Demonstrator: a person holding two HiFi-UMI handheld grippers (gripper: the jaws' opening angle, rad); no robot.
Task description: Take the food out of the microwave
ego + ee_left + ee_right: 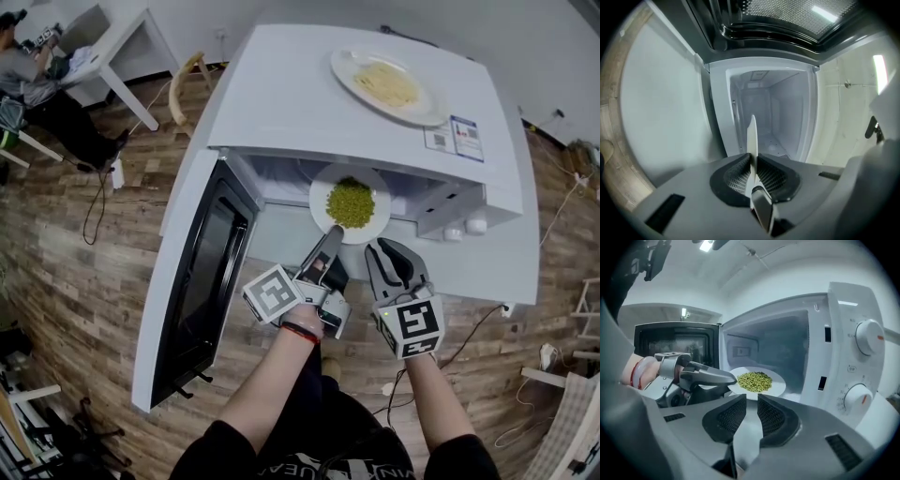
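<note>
**Risk.** The left gripper (332,232) holds the round white ceramic plate (321,195) at one point on its near rim only, so the far side is unsupported. In my judgement, a quick pull or a roll of the wrist could tip the plate. That would shed the heap of small green food (351,203), which may be peas or beans; the view is too coarse to say which. The rim could also slide out from between the pads. The plate could also knock the lower lip of the white microwave oven (309,94), whose black-windowed door (202,281) stands swung wide to the left.

**Position.** The plate lies at the mouth of the oven cavity with the food heaped at its centre. In the left gripper view the plate runs edge-on between the fingers (733,176), which are clamped tight on its rim. The right gripper (382,247) hangs just beside the plate, on its right, not touching it. Its fingers (729,416) stand slightly apart with nothing between them.
</note>
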